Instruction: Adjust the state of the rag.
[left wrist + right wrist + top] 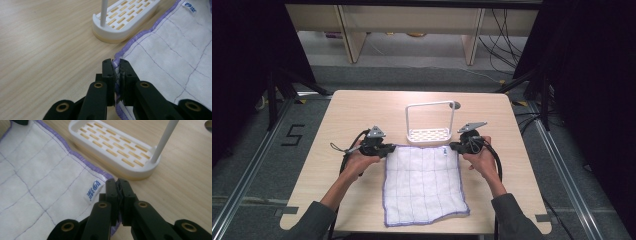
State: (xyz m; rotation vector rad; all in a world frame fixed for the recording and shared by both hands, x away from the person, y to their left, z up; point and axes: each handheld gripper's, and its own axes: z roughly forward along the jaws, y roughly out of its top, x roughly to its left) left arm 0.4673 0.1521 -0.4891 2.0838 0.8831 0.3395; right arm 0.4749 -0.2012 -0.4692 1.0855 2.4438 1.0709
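A white quilted cloth (424,182) with a purple hem lies flat on the wooden table (357,107). My left gripper (387,148) is shut on the cloth's far left corner; in the left gripper view the hem (116,65) is pinched between the black jaws of that gripper (117,65). My right gripper (454,146) is shut on the far right corner, next to the small blue-printed label (93,190); in the right gripper view the jaws of this gripper (117,185) press together over the cloth's edge.
A white slotted rack (429,134) with a tall wire handle stands just beyond the cloth's far edge, between the two grippers. A small dark round thing (456,105) sits behind it. Bare table lies to the left and right of the cloth.
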